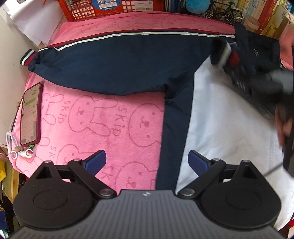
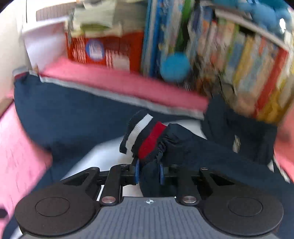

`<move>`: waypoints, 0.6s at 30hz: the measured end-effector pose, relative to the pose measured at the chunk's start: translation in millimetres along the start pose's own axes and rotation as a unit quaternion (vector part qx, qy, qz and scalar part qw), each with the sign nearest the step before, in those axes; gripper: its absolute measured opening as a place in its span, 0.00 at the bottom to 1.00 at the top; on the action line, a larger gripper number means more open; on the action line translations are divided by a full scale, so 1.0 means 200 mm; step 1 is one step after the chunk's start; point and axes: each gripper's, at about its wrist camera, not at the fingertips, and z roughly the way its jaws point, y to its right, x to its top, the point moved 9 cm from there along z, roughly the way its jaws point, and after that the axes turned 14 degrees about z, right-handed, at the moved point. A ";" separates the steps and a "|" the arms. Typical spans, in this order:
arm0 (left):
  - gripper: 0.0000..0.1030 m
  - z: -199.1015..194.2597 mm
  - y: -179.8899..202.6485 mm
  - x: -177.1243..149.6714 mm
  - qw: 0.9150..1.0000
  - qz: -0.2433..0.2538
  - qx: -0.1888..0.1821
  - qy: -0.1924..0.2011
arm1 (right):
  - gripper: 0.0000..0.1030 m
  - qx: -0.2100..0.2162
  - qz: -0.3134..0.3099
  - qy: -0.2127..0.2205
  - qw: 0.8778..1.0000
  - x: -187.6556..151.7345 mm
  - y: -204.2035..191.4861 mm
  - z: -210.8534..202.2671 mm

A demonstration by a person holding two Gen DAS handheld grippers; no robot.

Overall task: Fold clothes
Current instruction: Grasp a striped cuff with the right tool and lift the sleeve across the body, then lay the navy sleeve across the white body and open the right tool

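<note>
My right gripper (image 2: pixel 148 171) clamps one jacket (image 1: pixel 117 69) sleeve cuff (image 2: pixel 145 136) pointing 12 o'clock; left gripper (image 1: pixel 147 162) jaws wide.

Open pink towel (image 1: pixel 117 117) ahead of left gripper (image 1: pixel 147 160), clear passage. Phone (image 1: pixel 30 114) lines the left edge; red crate (image 1: pixel 110 9) and books (image 2: pixel 248 60), blurred, probably wall the far side.

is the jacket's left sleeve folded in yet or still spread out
Spread out. The sleeve lies flat and straight across the pink towel, its striped cuff at the far end.
</note>
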 end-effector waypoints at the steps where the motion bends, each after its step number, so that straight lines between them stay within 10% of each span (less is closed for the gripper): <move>1: 0.94 0.00 -0.01 0.02 1.000 0.000 -0.001 0.004 | 0.23 0.005 -0.008 -0.008 1.000 0.01 -0.02 0.03; 7: 0.94 0.00 -0.04 0.12 1.000 0.000 -0.004 0.029 | 0.82 0.005 0.021 -0.016 1.000 -0.06 0.03 -0.01; 11: 0.94 0.09 0.05 0.24 0.999 0.018 0.000 0.041 | 0.76 -0.028 0.048 0.040 0.998 -0.15 0.25 -0.29; 18: 0.94 0.26 0.22 0.46 0.997 0.051 0.008 0.063 | 0.64 -0.137 0.135 -0.004 0.981 -0.33 0.89 -0.39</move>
